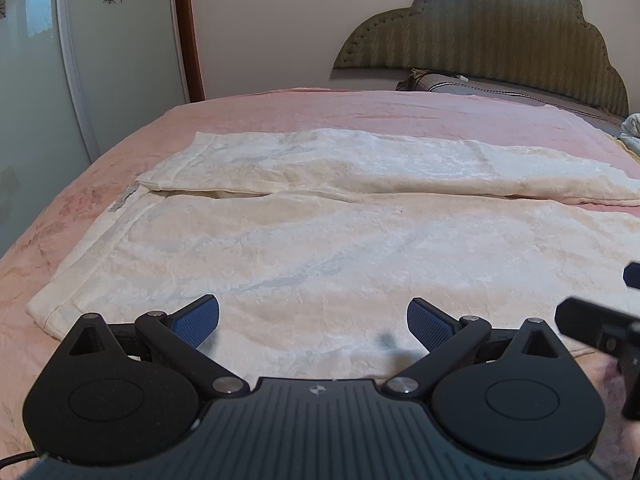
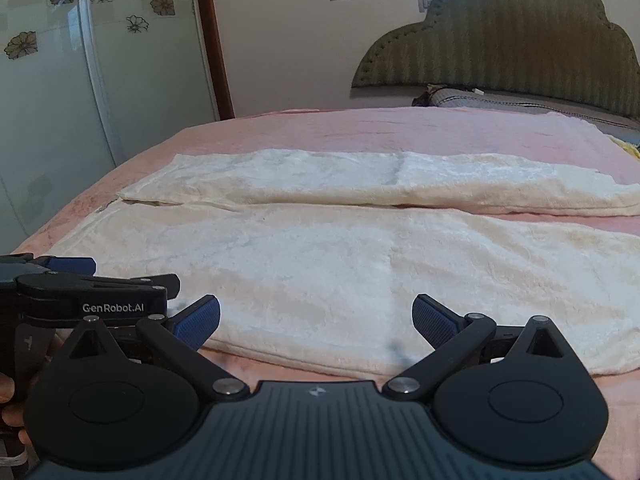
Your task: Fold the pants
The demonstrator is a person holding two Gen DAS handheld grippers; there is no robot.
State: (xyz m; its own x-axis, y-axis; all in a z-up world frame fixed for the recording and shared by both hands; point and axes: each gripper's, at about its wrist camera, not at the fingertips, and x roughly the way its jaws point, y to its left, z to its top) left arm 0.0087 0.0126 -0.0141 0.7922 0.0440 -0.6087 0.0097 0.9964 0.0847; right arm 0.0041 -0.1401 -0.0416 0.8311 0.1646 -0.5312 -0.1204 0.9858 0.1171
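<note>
Cream-white fleecy pants (image 1: 304, 248) lie spread flat on a pink bed, waistband to the left, both legs running right, side by side. In the right wrist view the same pants (image 2: 340, 264) fill the middle. My left gripper (image 1: 313, 322) hovers open over the near leg's front edge, blue pads wide apart, nothing between them. My right gripper (image 2: 316, 322) is open too, just above the near hem edge of that leg. The left gripper's body (image 2: 92, 292) shows at the left of the right wrist view; the right gripper's edge (image 1: 600, 328) shows at the far right of the left one.
The pink blanket (image 1: 360, 112) covers the bed. A padded green headboard (image 1: 500, 36) and a grey pillow (image 1: 472, 86) stand at the back right. A frosted glass door (image 1: 36, 80) with flower stickers and a wooden frame are at the left. A hand (image 2: 10, 404) holds the left gripper.
</note>
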